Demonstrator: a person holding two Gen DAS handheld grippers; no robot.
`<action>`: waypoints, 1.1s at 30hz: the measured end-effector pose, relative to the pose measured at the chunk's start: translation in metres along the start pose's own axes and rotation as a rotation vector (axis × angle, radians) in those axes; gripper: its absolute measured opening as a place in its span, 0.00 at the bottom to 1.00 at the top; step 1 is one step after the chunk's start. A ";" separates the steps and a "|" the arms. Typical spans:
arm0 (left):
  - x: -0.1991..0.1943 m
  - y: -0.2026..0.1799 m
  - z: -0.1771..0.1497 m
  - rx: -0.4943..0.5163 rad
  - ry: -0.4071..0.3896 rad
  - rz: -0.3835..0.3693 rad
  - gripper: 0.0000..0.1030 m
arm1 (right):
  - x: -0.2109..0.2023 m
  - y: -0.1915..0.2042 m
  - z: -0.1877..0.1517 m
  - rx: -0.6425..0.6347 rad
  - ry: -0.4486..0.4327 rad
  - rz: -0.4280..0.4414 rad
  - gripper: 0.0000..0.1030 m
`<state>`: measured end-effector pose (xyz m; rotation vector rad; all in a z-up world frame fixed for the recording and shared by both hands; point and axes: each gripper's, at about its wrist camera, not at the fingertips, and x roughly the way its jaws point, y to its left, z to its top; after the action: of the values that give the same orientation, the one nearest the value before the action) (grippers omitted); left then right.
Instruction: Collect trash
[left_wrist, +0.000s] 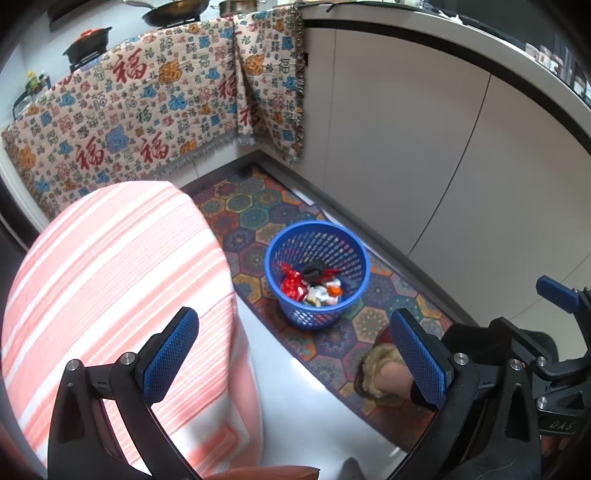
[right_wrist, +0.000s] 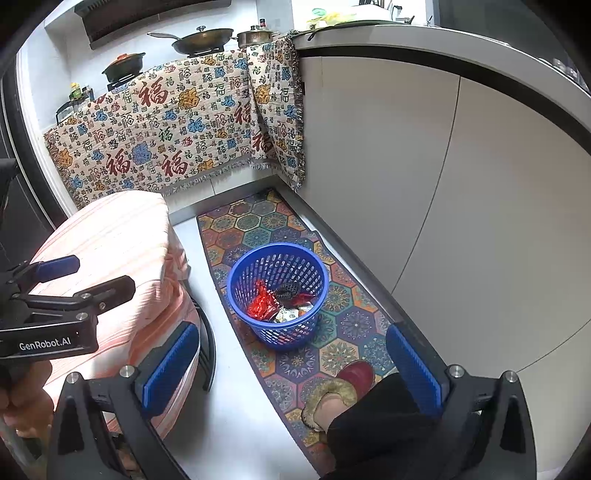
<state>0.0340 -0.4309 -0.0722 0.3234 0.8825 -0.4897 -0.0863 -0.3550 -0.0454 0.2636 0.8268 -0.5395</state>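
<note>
Basket: the blue basket (left_wrist: 317, 275) stands on the patterned mat (left_wrist: 255, 218) in the middle of the floor, right of the striped stool and left of the white cabinets (left_wrist: 424, 155); set there, I'd judge, so both hands can reach it from above.
Trash: red wrappers (left_wrist: 293, 286) and other crumpled packets lie in the bottom of the basket, with something dark on top that I cannot make out; no loose litter shows on the mat or the pale floor.
Stool: the pink striped cover (left_wrist: 110, 280) fills the near left; its top looks bare.
Left gripper: the left gripper (left_wrist: 295, 358) hangs high above the floor, jaws spread wide, nothing between the blue pads (left_wrist: 170, 354); touching nothing.
Right gripper: the right gripper (right_wrist: 291, 369) is likewise released and wide apart, empty, aimed down at the basket; probably held up like this because the load is already dropped.
Person: a foot in a red slipper (right_wrist: 354, 374) rests on the near end of the mat, close to the basket.
Progress: by the look of it, the collecting is done or nearly so.
</note>
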 end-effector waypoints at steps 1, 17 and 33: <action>0.000 0.000 0.000 0.000 0.000 0.001 1.00 | 0.000 0.000 0.000 -0.001 0.001 0.000 1.00; 0.000 -0.004 0.000 -0.001 0.000 0.007 0.99 | -0.002 -0.004 -0.003 0.007 -0.007 -0.001 1.00; -0.002 -0.003 -0.001 0.000 -0.007 0.013 0.99 | -0.003 0.001 -0.002 0.005 -0.006 0.005 1.00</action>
<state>0.0310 -0.4329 -0.0714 0.3273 0.8734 -0.4788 -0.0886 -0.3525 -0.0445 0.2687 0.8191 -0.5380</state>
